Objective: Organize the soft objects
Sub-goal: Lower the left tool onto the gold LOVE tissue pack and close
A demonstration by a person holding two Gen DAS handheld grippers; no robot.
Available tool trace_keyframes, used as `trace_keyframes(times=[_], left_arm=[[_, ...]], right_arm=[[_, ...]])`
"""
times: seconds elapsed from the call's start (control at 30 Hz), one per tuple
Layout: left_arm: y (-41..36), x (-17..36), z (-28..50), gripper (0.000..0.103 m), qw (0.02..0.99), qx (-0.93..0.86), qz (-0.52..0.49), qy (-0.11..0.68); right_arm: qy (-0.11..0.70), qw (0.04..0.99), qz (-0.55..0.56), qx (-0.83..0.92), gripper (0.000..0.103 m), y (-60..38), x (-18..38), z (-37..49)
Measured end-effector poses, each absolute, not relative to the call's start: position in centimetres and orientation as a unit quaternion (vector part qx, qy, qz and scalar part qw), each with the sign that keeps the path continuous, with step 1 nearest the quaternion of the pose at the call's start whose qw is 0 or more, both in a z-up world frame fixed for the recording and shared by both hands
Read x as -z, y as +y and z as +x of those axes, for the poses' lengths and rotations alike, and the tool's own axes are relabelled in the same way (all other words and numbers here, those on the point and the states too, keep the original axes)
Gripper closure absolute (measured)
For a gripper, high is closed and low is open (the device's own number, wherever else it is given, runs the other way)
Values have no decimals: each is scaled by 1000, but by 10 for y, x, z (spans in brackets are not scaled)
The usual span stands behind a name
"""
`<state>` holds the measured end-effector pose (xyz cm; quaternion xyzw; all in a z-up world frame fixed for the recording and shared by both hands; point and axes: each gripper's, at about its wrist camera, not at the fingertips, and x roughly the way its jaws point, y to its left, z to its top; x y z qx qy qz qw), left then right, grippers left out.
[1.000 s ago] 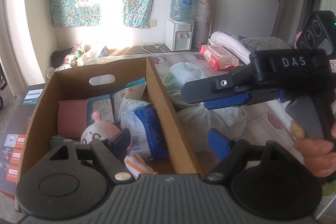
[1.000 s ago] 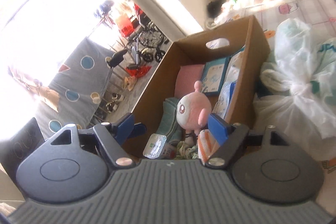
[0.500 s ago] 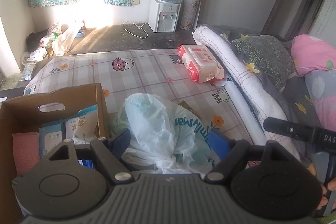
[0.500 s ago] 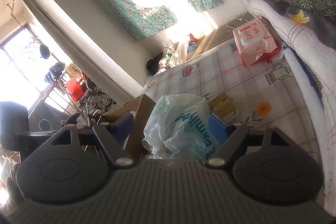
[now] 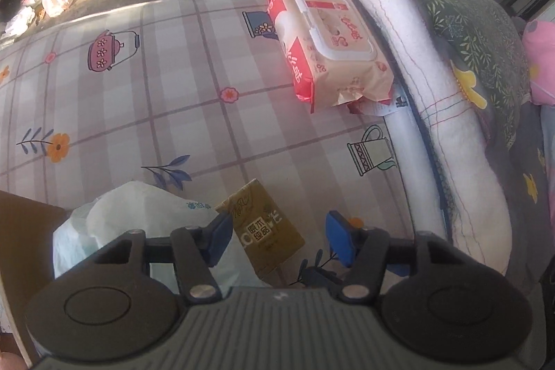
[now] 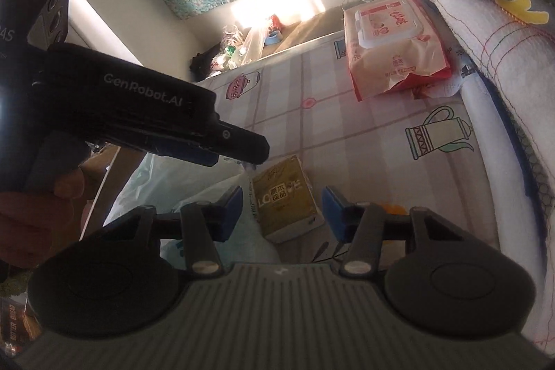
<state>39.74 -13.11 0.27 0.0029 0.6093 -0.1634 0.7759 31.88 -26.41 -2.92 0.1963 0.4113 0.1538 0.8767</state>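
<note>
Between both closing, unclenched claws (image 5: 276,240) (image 6: 281,206) lies the tissue pack (image 5: 265,229), untouched.

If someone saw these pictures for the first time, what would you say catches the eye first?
Probably the red-and-cream wet-wipes pack, lying on the patterned mattress against the rolled white blanket. Nearer, a small olive-gold tissue pack lies beside a white plastic bag, framed between the left tongs, whose jaws are closing without touching it.
</note>
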Motion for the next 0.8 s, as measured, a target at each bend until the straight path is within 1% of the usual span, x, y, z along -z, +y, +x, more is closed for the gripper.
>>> trace_keyframes(times=[0.13,0.27,0.47,0.6,0.8], left_arm=[[-130,22,407,44,759,155,-5,632],[-126,31,409,43,750,146,-13,645],[-127,38,413,40,739,135,-16,660],[-135,38,414,35,740,139,-21,658],[-159,41,414,34,734,158,-18,660]], right_arm=[[433,869,176,-164,57,-256,49,339],[445,866,141,-180,60,-242,60,352],[464,864,48,-191,60,-214,71,361],[471,861,71,-182,60,-222,74,367],[465,868,110,-134,60,-257,75,361]])
